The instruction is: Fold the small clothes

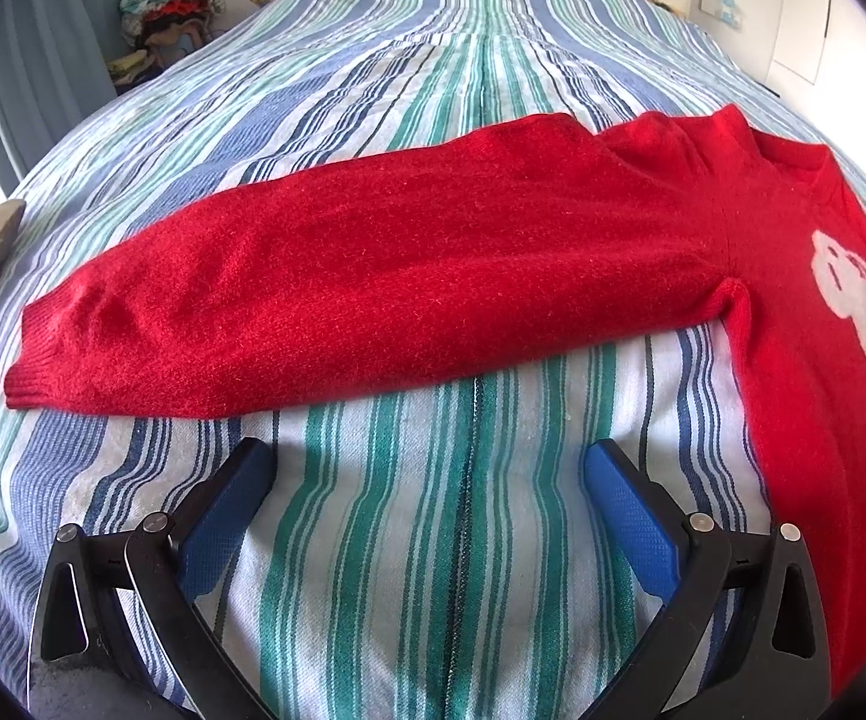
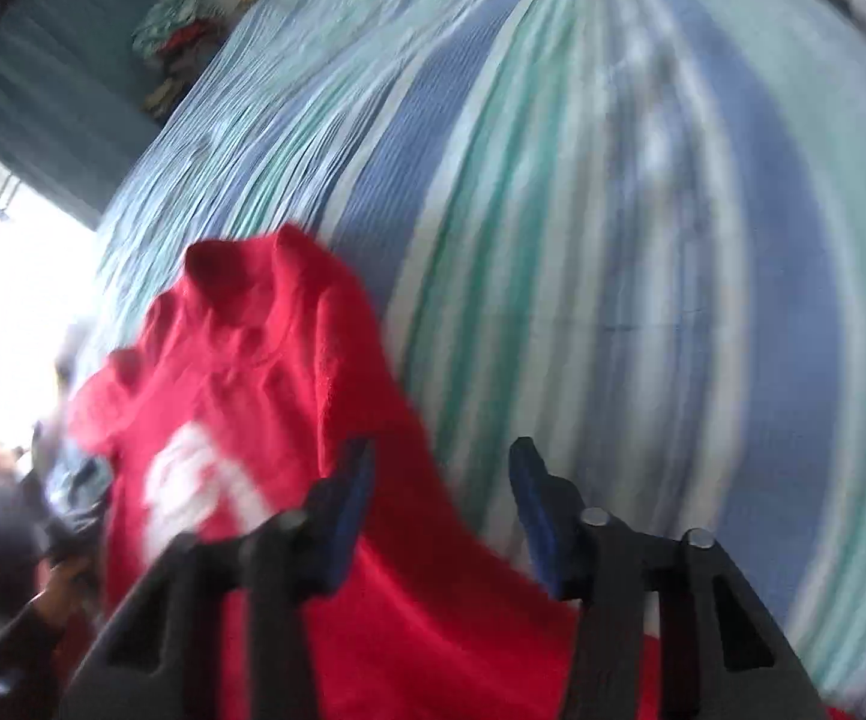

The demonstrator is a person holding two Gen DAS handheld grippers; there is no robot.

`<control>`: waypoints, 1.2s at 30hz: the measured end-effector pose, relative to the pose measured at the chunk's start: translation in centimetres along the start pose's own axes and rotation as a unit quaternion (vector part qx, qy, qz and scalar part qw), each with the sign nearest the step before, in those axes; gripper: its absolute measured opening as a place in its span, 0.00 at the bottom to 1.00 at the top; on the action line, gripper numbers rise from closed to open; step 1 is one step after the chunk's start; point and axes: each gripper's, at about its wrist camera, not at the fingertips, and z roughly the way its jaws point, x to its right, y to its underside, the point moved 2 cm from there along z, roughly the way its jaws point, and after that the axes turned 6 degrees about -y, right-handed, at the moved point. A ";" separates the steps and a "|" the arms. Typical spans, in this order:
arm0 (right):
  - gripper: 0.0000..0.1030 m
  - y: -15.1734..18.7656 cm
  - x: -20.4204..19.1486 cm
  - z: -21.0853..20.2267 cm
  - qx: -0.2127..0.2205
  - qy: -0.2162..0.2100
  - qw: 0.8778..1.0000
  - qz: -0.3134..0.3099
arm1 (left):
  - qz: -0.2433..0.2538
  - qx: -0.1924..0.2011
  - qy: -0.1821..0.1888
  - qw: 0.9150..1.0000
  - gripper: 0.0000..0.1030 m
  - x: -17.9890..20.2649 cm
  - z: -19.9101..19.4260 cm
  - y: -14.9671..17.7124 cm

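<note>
A striped bed (image 1: 372,90) is stretching ahead of the tongs; a clothes heap (image 1: 162,6) is sitting far left, daylight is glaring from a window (image 2: 6,300).

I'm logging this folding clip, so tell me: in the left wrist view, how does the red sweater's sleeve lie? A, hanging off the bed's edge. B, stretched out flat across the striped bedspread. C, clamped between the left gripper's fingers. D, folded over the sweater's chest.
B: the sleeve lies spread flat on the bedspread, beyond the open, empty left gripper.
</note>
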 end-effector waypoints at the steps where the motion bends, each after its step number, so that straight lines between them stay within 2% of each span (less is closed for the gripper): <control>1: 0.20 -0.1 -0.6 1.3 -0.022 -0.005 1.000 -0.020 | -0.001 0.001 0.001 1.000 1.00 0.0 0.0 0.0; 2: 0.11 -0.1 -1.3 2.2 -0.037 0.005 0.998 -0.044 | -0.002 0.002 0.003 1.000 1.00 0.0 0.0 0.1; 4: 0.07 -0.1 -1.9 2.3 -0.044 0.004 0.997 -0.058 | -0.005 0.004 0.007 1.000 1.00 -0.1 0.0 0.1; 5: 0.06 -0.3 -2.0 1.6 -0.034 0.014 0.997 -0.064 | -0.006 0.004 0.009 1.000 1.00 -0.1 0.1 0.1; 7: 0.06 -1.0 -1.0 -0.8 0.013 0.066 0.996 -0.052 | -0.007 0.005 0.009 1.000 1.00 -0.1 0.1 0.1; 8: 0.05 -1.3 0.0 -2.2 0.045 0.086 0.995 -0.025 | -0.006 0.005 0.008 1.000 1.00 0.0 0.1 0.1; 10: 0.04 -1.9 1.6 -3.4 0.076 0.096 0.992 0.010 | -0.004 0.005 0.005 1.000 1.00 0.0 0.0 0.1; 14: 0.04 -2.2 1.8 -1.2 0.050 0.141 0.989 -0.002 | -0.006 0.005 0.007 1.000 1.00 0.0 0.1 0.2; 16: 0.04 -2.2 2.2 -0.6 0.054 0.155 0.986 0.005 | -0.008 0.003 0.010 1.000 1.00 -0.1 0.1 0.1; 18: 0.05 -2.1 2.5 -0.5 0.064 0.157 0.985 0.018 | -0.011 -0.001 0.015 1.000 1.00 -0.2 0.2 0.0; 20: 0.26 -1.6 2.1 -1.2 0.080 0.158 0.984 0.027 | -0.014 -0.006 0.020 1.000 1.00 -0.5 0.3 -0.2; 21: 0.29 -1.0 1.9 -2.3 0.091 0.160 0.982 0.029 | -0.016 -0.006 0.023 1.000 1.00 -0.6 0.3 -0.2; 23: 0.30 1.1 0.9 -5.2 0.120 0.144 0.982 0.028 | -0.019 -0.004 0.027 0.999 1.00 -0.8 0.3 -0.2; 25: 0.30 3.5 -0.8 -7.4 0.134 0.084 0.987 0.011 | -0.017 -0.003 0.023 1.000 1.00 -0.6 0.3 -0.1; 26: 0.30 4.9 -1.1 -7.6 0.123 0.072 0.990 0.000 | -0.015 -0.003 0.021 1.000 1.00 -0.5 0.4 -0.1; 28: 0.30 8.1 0.7 -7.2 0.085 0.107 0.991 -0.003 | -0.015 -0.004 0.021 1.000 1.00 -0.6 0.4 -0.1; 30: 0.30 11.4 5.4 -7.7 0.055 0.166 0.984 0.047 | -0.017 -0.009 0.026 0.999 1.00 -0.7 0.3 -0.2; 32: 0.19 14.9 10.2 -11.5 0.090 0.197 0.970 0.112 | -0.019 -0.017 0.032 0.999 1.00 -0.9 0.2 -0.3; 34: 0.21 18.4 13.2 -16.2 0.136 0.218 0.952 0.166 | -0.018 -0.026 0.041 0.999 1.00 -1.1 0.0 -0.3; 36: 0.21 21.6 14.2 -20.2 0.153 0.265 0.934 0.186 | -0.018 -0.033 0.047 0.998 1.00 -1.2 -0.3 -0.2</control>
